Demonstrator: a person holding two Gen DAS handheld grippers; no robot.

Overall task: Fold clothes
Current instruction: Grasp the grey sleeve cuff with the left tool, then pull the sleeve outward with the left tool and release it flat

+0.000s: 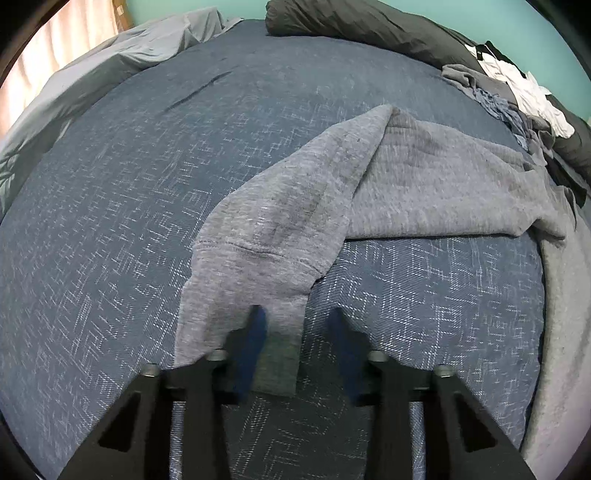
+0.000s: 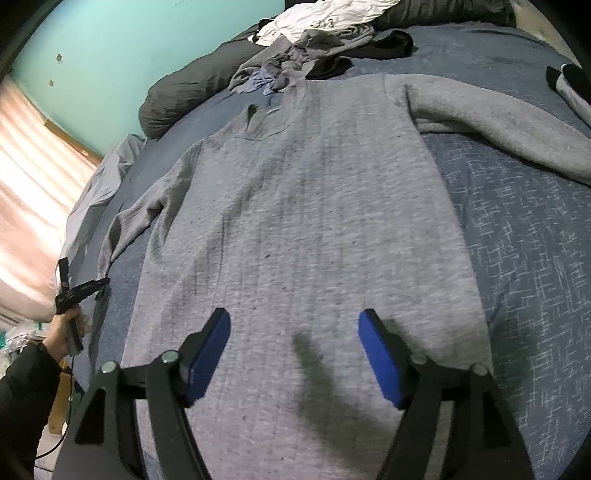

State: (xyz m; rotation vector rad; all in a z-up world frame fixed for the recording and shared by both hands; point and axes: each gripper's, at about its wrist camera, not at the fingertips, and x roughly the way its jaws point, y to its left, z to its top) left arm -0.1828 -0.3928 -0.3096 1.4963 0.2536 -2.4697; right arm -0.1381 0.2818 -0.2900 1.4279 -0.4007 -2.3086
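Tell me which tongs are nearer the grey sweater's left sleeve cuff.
Left. The left tongs sit at the sleeve cuff, the cloth lying between the jaws. The right tongs hover open over the grey sweater's lower body, well away from it.

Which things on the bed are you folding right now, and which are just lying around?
Part of the job:
- grey knit long-sleeved sweater, spread flat
- its cuff, between the left tool's fingers
- right tool, open over the hem

Just lying about:
- crumpled pile of grey and white clothes
- dark rolled duvet
- blue patterned bedspread
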